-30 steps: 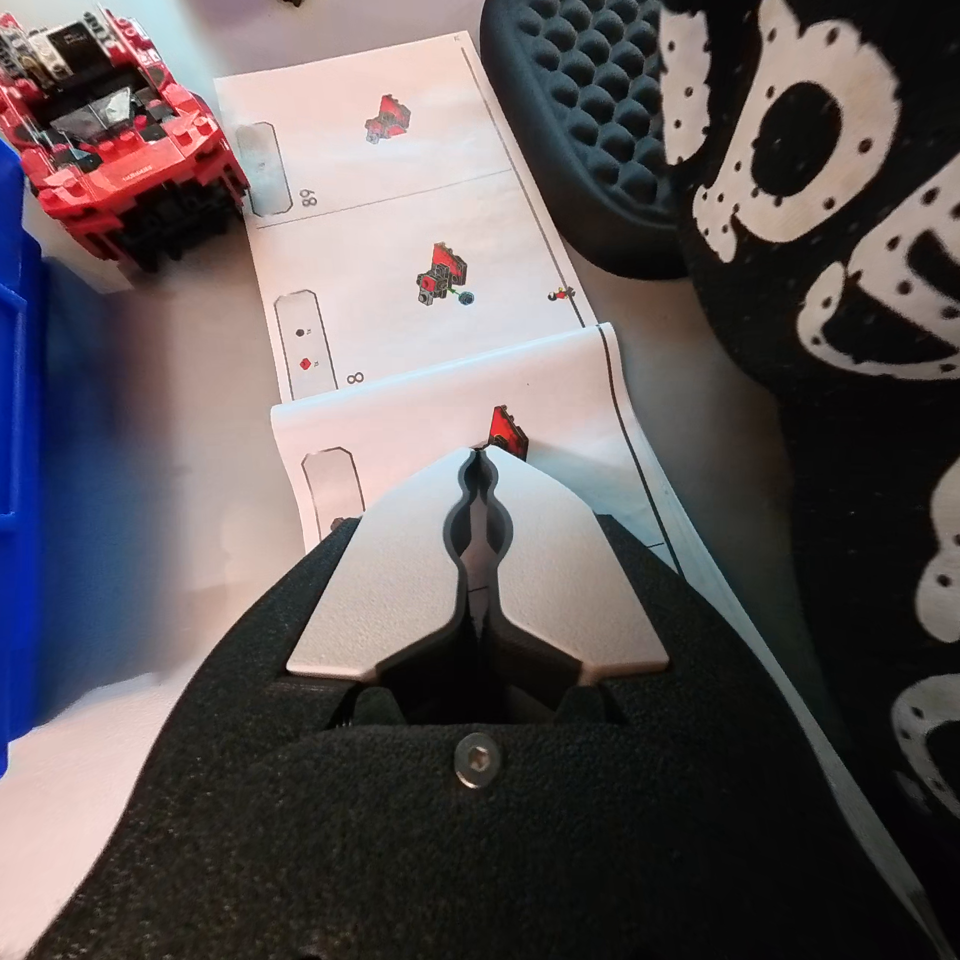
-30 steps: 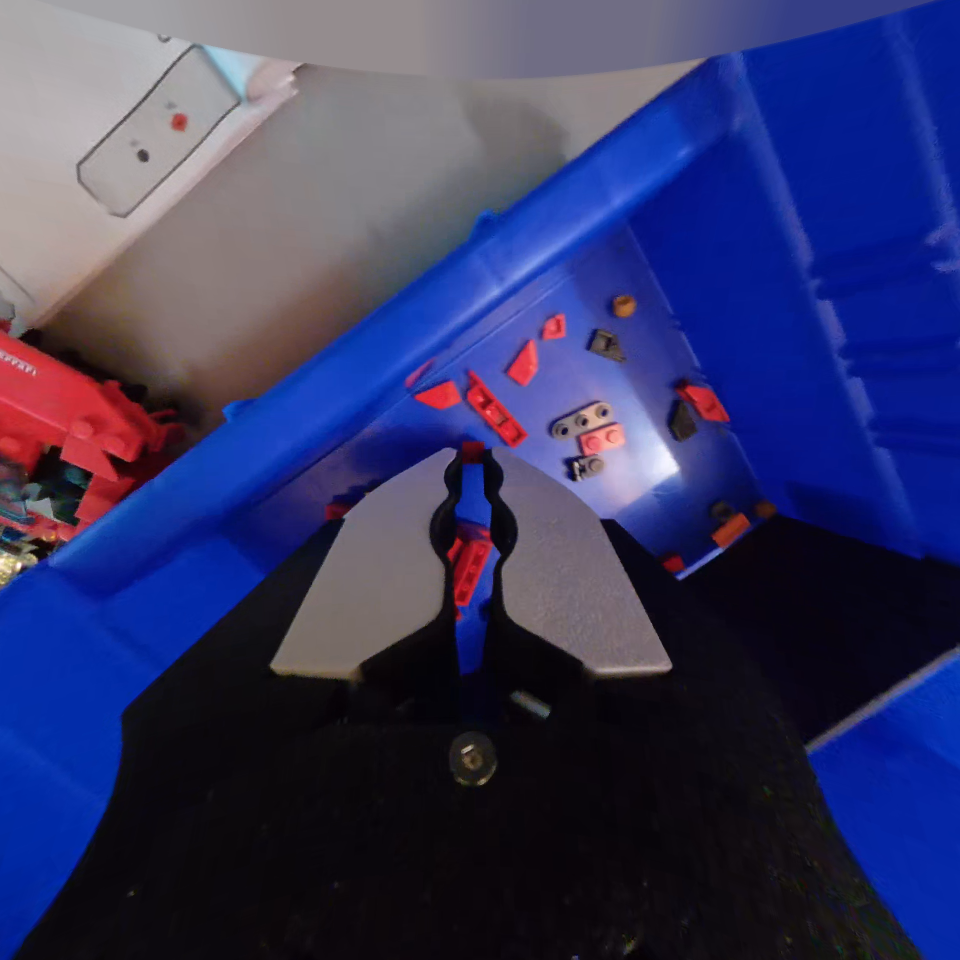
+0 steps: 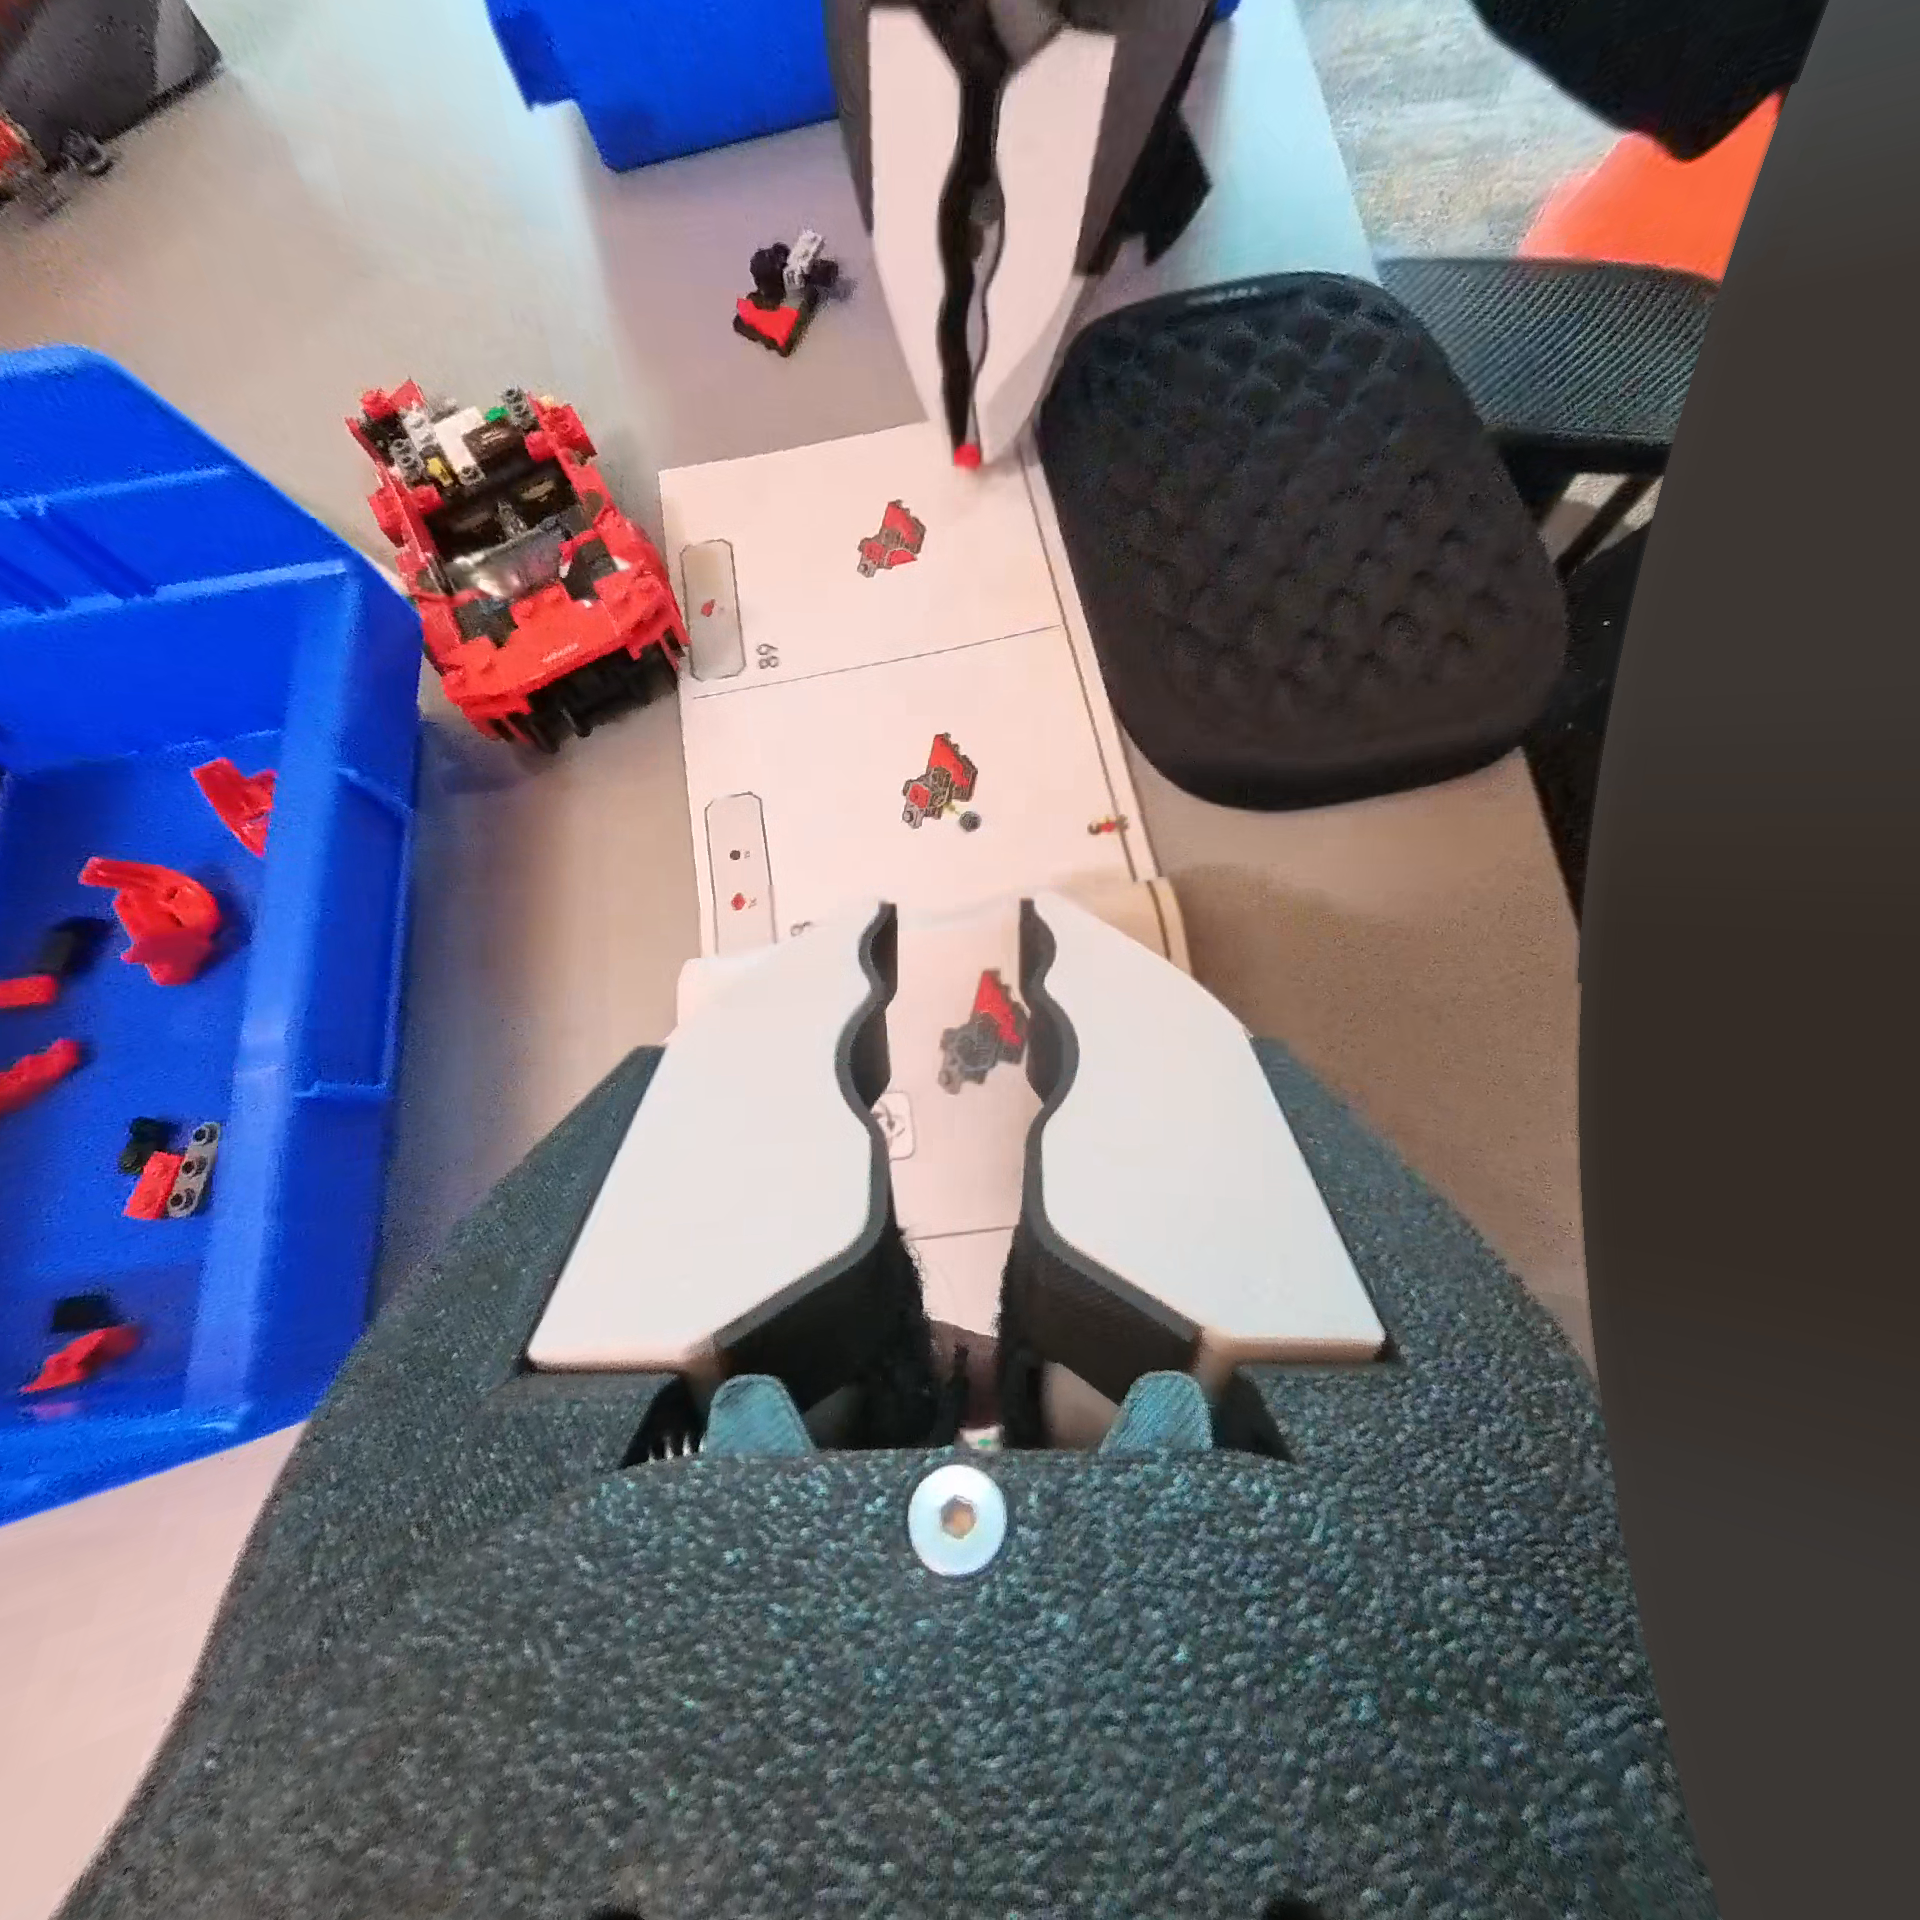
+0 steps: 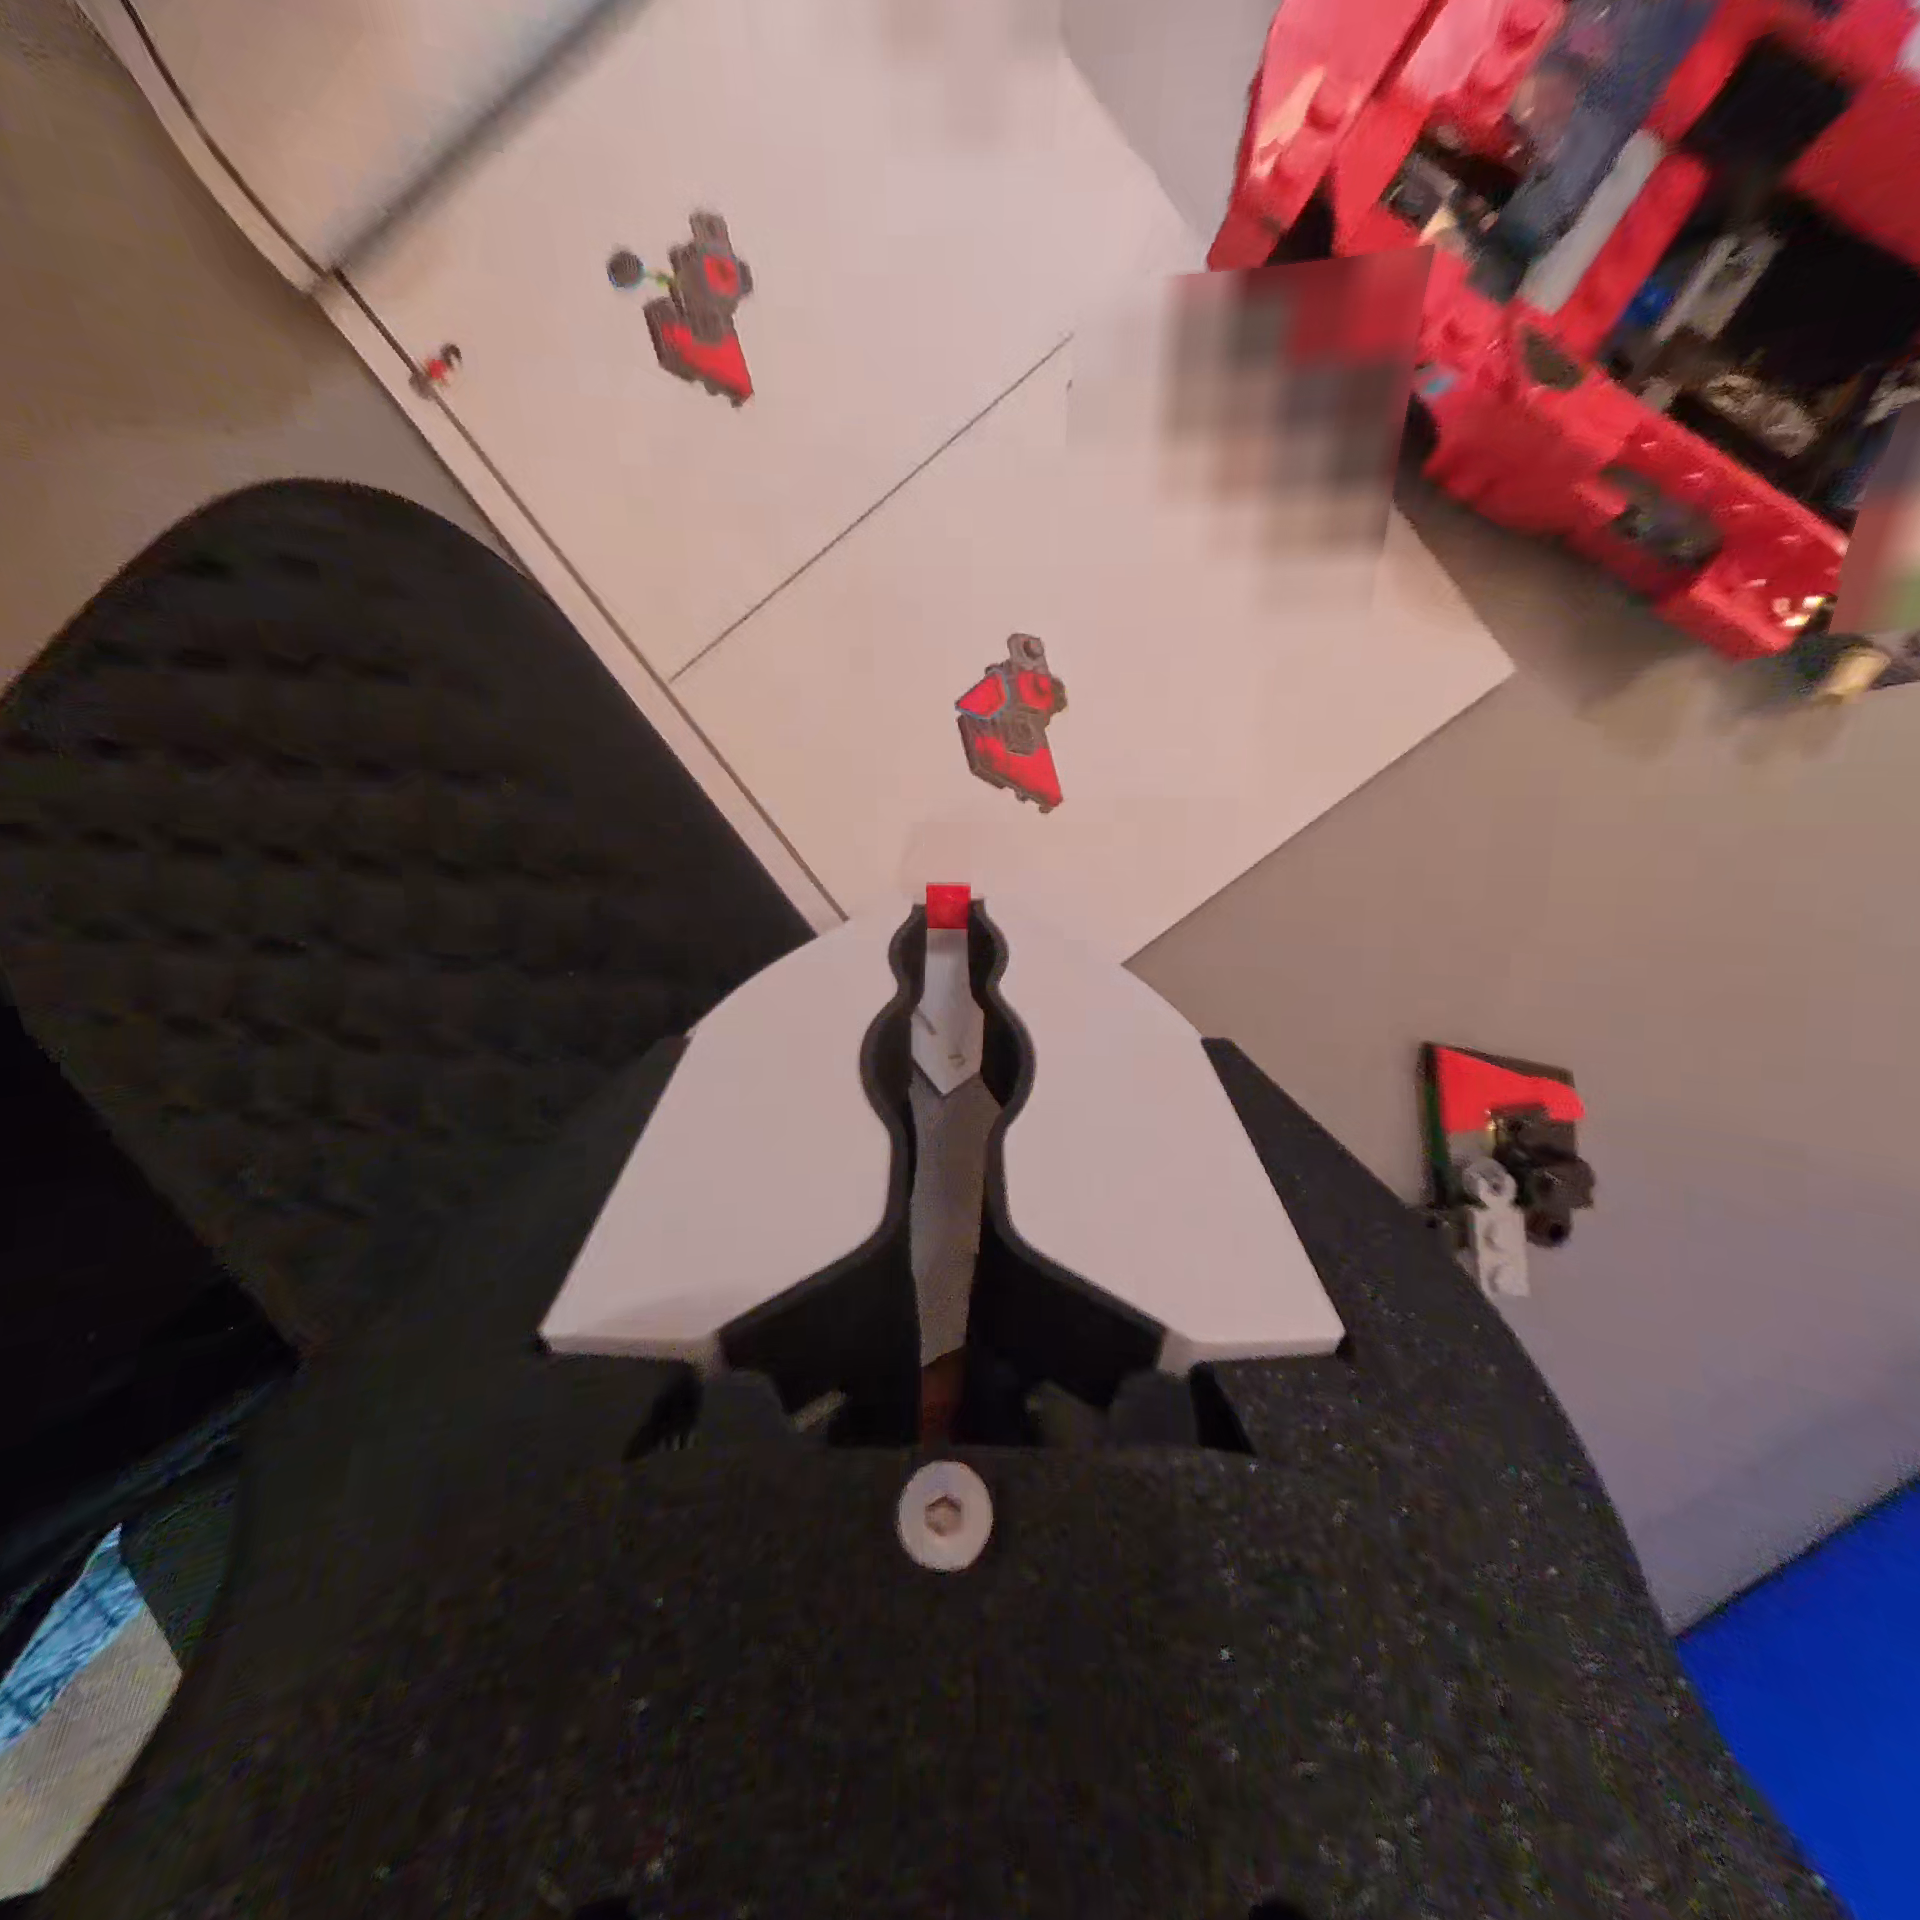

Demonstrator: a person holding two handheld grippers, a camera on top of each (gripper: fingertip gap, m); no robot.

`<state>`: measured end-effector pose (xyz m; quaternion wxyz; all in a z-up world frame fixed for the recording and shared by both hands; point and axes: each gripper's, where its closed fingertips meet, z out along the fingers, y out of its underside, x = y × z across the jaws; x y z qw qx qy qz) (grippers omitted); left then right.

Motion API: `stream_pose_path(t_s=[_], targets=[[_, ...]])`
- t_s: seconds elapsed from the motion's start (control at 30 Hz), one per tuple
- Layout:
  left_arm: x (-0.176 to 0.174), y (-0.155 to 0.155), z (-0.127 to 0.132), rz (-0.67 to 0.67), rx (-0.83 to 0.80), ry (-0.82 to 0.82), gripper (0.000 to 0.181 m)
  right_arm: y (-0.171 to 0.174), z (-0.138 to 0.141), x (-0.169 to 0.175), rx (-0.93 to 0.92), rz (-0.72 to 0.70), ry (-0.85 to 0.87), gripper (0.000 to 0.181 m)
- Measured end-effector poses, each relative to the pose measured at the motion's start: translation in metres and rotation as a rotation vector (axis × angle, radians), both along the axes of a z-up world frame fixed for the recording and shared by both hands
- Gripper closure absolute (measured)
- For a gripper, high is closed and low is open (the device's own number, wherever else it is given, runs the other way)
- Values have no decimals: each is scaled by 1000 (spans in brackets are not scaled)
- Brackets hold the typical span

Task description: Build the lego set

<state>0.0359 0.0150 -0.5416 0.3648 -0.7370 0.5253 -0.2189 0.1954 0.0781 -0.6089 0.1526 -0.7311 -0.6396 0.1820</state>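
The desk (image 3: pixel 436 312) fills the left wrist view, with a blue bin (image 3: pixel 312 935) of loose red and black pieces at nine o'clock and a dark padded cushion (image 3: pixel 1299 540) at two o'clock. Between them, running from centre toward twelve, lies the instruction sheet (image 3: pixel 935 665) with its printed build pictures. The nearly finished red lego car (image 3: pixel 520 582) sits at about ten o'clock, touching the sheet's left edge. A small red and black sub-assembly (image 3: pixel 784 286) rests on the desk near twelve o'clock, apart from the car.

The left hand-held gripper (image 3: pixel 956 935) hovers over the near end of the sheet, released, its jaws standing apart with nothing between them. The right hand-held gripper (image 4: pixel 948 914) is clenched on a tiny red piece (image 4: pixel 948 902) at its very tips, poised over the sheet's far edge; in its own view the sub-assembly (image 4: pixel 1501 1153) lies at three o'clock and the car (image 4: pixel 1621 343) at one o'clock.

The step in hand looks like carrying a picked piece to where it is to be fitted, most likely onto the sub-assembly the sheet pictures. The next move probably calls for the free gripper to steady that sub-assembly while the right one lines up the studs and presses squarely. So small a piece, held only by its end, could twist or slip.
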Motion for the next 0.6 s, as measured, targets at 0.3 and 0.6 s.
stream_pose_path(t_s=[0.3, 0.6], targets=[[15, -5, -8, 15, -40, -20, 159, 2, -3, 1, 20, 68, -75, 155], [10, -1, -23, 19, -31, -14, 161, 13, 1, -1, 228, 79, -19, 141]])
